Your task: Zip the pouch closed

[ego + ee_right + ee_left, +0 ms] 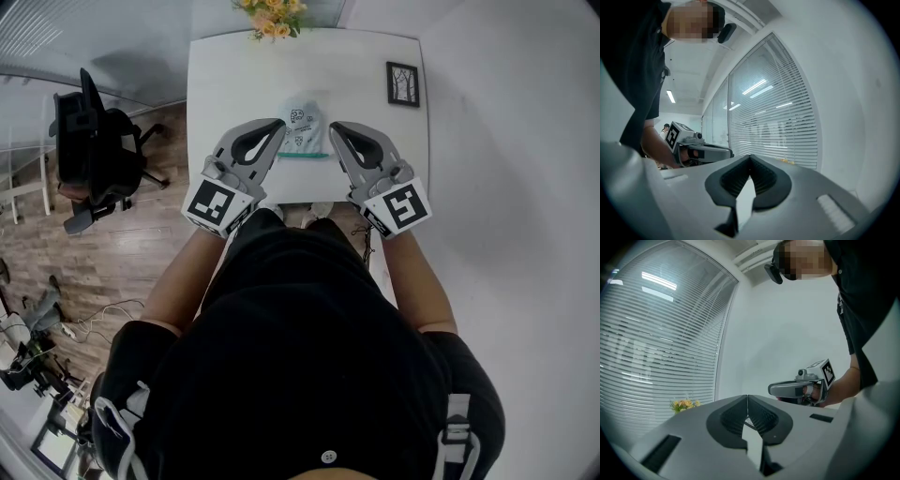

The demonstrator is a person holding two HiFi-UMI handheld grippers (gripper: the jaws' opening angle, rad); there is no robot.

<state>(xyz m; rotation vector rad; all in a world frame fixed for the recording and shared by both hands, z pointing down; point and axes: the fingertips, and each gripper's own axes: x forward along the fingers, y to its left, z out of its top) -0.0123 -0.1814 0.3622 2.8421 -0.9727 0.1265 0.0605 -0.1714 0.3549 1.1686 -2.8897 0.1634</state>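
Pouch of pale plastic with dark print and a teal zip strip (305, 129) lies flat on the white square table (220, 84), between your two tips in the head view. Your left gripper (278, 123) and right gripper (334, 127) flank it, each tip at a side edge; whether they touch it cannot be told. Beyond the tips, bare tabletop runs to yellow flowers (272, 14) at the far edge. A black-framed picture (403, 82) sits off the right gripper's outer side. In the left gripper view, your jaws are pressed together with nothing between them, and the right gripper is close alongside. In the right gripper view, the jaws are likewise closed and empty, with window blinds (773, 126) well ahead.
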